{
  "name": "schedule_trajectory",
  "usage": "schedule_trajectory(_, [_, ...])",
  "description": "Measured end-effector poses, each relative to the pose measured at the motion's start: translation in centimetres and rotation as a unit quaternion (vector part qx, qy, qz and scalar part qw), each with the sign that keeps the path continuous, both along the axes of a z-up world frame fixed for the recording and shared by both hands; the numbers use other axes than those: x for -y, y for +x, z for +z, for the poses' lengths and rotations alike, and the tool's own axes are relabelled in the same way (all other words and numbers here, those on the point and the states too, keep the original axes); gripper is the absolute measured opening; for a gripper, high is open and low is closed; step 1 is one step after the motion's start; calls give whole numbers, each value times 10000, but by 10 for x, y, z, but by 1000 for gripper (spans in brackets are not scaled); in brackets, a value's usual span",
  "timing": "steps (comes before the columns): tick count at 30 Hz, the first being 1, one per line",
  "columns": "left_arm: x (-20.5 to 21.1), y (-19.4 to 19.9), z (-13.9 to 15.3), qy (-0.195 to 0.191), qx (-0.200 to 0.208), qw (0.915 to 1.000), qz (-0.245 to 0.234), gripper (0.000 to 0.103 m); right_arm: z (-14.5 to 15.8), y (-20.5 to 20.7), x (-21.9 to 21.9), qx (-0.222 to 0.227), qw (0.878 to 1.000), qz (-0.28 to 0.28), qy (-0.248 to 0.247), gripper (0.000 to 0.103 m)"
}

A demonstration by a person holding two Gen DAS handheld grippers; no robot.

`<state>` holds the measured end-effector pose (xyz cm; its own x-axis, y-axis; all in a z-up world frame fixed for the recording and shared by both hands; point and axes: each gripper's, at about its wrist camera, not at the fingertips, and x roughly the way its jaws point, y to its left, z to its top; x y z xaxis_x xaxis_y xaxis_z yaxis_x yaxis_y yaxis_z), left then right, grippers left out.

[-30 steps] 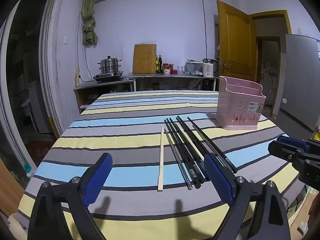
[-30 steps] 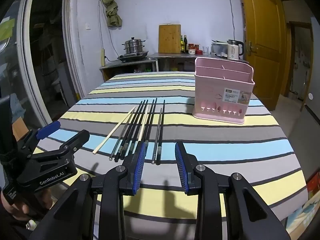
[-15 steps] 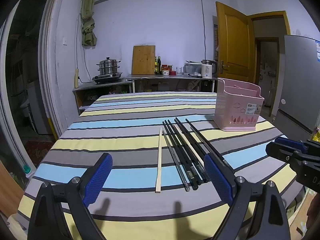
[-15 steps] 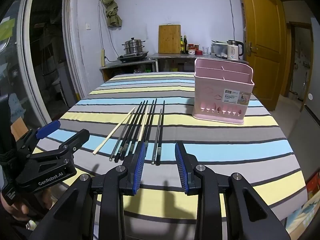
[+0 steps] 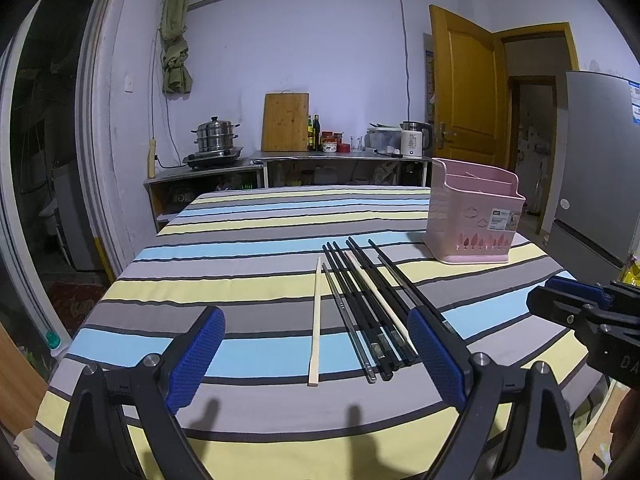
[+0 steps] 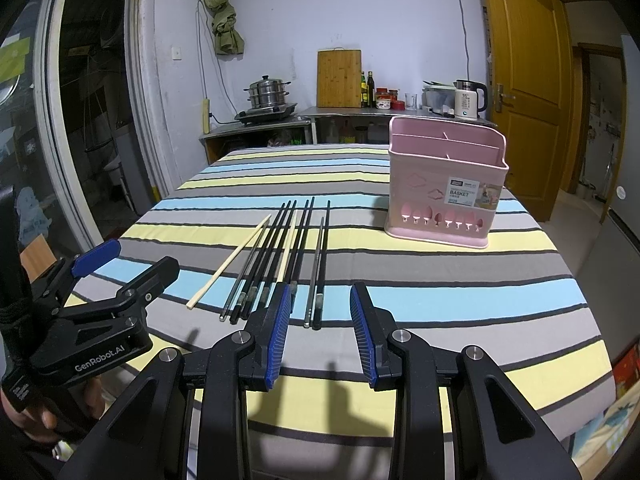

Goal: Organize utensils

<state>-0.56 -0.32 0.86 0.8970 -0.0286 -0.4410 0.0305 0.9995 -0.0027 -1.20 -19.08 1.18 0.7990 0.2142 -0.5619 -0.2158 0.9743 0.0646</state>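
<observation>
While chopsticks [image 6: 280,256] lie bunched, pink basket [image 6: 444,192] stands well apart.

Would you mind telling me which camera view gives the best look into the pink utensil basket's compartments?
The right wrist view: the pink utensil basket is nearer and seen from higher, so its inner dividers and front label show clearly. The left wrist view shows it smaller, off to the right, with only part of the dividers visible.
</observation>
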Motion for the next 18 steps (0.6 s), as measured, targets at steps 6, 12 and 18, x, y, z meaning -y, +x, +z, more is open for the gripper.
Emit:
schedule_trajectory(6, [1,1,0,0,-9,10000,-3,93,-1,0,0,1,10000,-4,-5,32])
schedule_trajectory(12, [0,0,0,5,0,10000,-3,93,0,-1,1,-1,10000,-2,6,32])
schedule_trajectory(18, [1,0,1,16,5,10000,-15,93,-1,-1,1,2,10000,-3,5,32])
